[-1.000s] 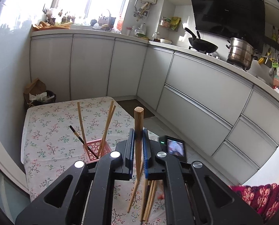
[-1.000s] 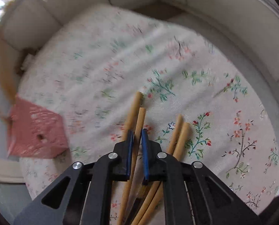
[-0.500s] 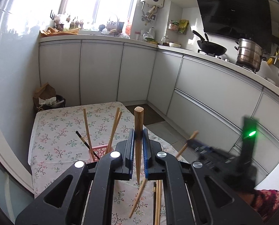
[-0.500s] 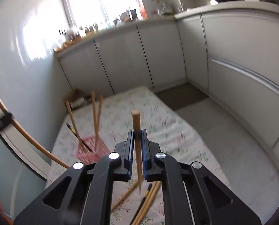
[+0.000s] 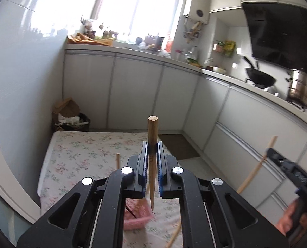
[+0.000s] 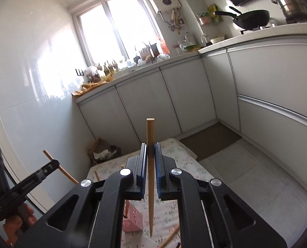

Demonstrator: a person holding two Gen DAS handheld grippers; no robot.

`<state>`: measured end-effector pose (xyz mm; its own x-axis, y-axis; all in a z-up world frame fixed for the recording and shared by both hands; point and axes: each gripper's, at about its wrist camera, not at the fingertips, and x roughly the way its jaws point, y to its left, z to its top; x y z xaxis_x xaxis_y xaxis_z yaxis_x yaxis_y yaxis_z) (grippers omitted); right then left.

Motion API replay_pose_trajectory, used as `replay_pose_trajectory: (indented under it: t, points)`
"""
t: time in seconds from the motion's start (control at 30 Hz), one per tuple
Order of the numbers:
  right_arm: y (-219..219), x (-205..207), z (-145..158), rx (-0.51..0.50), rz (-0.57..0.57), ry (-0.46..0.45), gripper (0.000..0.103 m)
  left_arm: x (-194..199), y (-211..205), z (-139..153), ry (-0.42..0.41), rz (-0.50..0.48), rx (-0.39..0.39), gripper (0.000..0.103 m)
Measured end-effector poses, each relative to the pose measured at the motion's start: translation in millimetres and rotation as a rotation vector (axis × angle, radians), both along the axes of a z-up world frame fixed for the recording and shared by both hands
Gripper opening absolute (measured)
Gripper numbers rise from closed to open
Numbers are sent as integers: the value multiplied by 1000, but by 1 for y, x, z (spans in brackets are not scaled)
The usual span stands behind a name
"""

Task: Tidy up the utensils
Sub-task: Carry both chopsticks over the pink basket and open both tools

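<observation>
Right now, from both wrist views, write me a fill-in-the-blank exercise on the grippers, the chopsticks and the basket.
1. The left gripper is shut on one ____, held upright.
2. The right gripper holds its chopstick with the thin tip pointing ____.
3. The basket on the floral cloth is coloured ____.
4. On the stove a black ____ sits beside the steel pot.

Missing words: chopstick; down; pink; wok

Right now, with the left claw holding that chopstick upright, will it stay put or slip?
The chopstick looks stiff and light, so it probably holds. Pinched at a single narrow point in the left claw, it may pivot. Its smooth taper could slip downward.
</observation>
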<state>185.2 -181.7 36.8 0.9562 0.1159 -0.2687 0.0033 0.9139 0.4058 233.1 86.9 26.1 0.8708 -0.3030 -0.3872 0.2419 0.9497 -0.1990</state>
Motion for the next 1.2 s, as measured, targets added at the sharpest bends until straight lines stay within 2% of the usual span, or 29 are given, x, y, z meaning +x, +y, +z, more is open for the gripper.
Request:
replay_pose_trajectory:
  t: [0.2,0.3,0.33,0.4,0.47,0.57,0.63,0.7,0.8,1.07,1.2]
  points:
    - [0,16,-10,17,22,25,8,26,0,-21,54,38,41,8]
    - [1,23,-12,20,26,27,8,36,-3,-39,119,26,63,9]
    - [2,24,-13,24,28,27,8,38,-4,-46,143,26,71,12]
    - [5,26,-13,29,34,25,8,37,0,-53,165,32,51,30]
    - [8,28,-13,33,42,16,8,34,9,-53,158,62,23,37]
    - [18,31,-8,37,57,-14,8,20,25,-37,101,103,-15,38]
    - [27,35,-6,47,72,-33,8,4,40,-19,42,145,-61,44]
    - [39,40,-4,44,86,-50,8,-11,56,-5,-11,179,-117,55]
    - [59,51,-7,33,107,-63,8,-22,67,4,-50,205,-136,56]
    - [106,74,-46,-31,160,-29,8,-16,78,-3,-11,200,-143,56]
    - [126,86,-74,-81,208,30,9,-14,78,-8,7,198,-122,56]
